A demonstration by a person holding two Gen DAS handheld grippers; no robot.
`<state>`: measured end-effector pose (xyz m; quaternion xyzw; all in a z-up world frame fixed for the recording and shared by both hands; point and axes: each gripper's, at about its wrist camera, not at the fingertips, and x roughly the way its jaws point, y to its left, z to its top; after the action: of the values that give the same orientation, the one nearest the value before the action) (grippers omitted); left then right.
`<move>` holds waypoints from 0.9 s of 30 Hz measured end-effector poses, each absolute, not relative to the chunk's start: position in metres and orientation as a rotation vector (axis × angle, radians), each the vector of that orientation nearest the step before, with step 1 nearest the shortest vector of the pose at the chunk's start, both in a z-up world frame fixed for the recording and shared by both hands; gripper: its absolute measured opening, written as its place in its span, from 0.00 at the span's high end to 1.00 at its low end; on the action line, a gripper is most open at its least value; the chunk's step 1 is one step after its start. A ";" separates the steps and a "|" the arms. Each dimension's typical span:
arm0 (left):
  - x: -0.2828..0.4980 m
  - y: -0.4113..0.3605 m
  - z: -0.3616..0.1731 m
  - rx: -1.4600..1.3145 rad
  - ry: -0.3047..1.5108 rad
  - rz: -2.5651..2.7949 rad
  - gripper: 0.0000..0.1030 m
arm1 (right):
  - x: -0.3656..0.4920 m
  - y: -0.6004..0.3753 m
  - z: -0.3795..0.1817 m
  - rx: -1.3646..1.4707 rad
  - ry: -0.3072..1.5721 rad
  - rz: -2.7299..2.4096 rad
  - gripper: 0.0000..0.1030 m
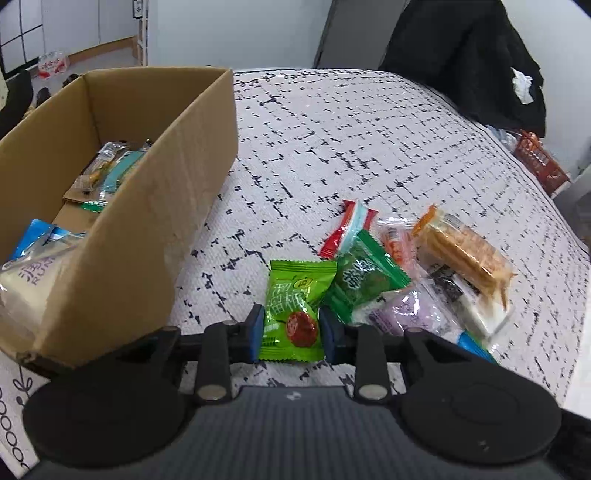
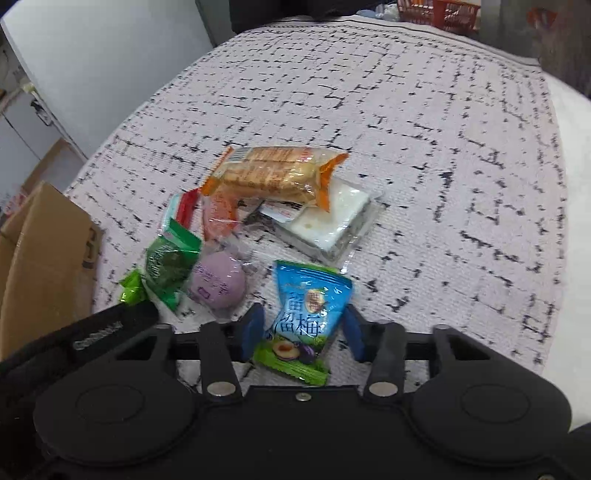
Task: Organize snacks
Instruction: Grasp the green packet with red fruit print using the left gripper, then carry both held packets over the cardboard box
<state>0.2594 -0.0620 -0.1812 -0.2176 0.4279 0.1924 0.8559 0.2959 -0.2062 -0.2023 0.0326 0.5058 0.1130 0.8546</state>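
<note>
Here, left gripper (image 1: 291,328): its blue pads sit against both sides of the light green plum packet (image 1: 293,314) — clamped on it, low over the patterned cloth.
Right gripper (image 2: 303,328): fingers parted, the blue plum packet (image 2: 308,314) lying between them; one pad is near its left edge, the other stands clear of its right edge, so nothing is gripped.
Light green plum packet: at the near left end of the snack pile, touching the dark green packet (image 1: 364,280) beside it.
Blue plum packet: at the near right end of the pile, just beside the purple round cake (image 2: 218,288) in its clear wrapper.
Rest of the pile: a red-and-white stick packet (image 1: 347,229) at the far left, an orange sausage-like packet (image 2: 218,214), a white cake in clear wrap (image 2: 328,218), and a pack of golden biscuits (image 2: 277,177) lying on top of it.
Cardboard box (image 1: 155,206): open-topped, left of the pile and well apart from it — a few packets (image 1: 107,170) lie on its floor, and a white-and-blue bag (image 1: 33,273) shows at its near end.
Surface (image 1: 369,129): covered by a white cloth with a broken black grid pattern.
Background: dark clothing (image 1: 465,55) hangs beyond the far edge; an orange basket (image 2: 439,11) stands past it.
</note>
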 end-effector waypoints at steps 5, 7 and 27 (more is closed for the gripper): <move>0.252 -0.062 -0.173 -0.476 0.885 0.370 0.73 | 0.292 -0.214 -0.196 0.108 1.082 0.251 0.74; 0.249 -0.062 -0.169 -0.483 0.876 0.354 0.74 | 0.288 -0.216 -0.190 0.124 1.078 0.252 0.75; 0.209 -0.041 -0.089 -0.533 0.729 0.228 0.75 | 0.252 -0.179 -0.106 0.122 0.930 0.330 0.75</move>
<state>0.2087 -0.0408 -0.0893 -0.2568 0.3516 0.1097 0.8935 0.2519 -0.1792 -0.1058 0.0583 0.4462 0.1585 0.8788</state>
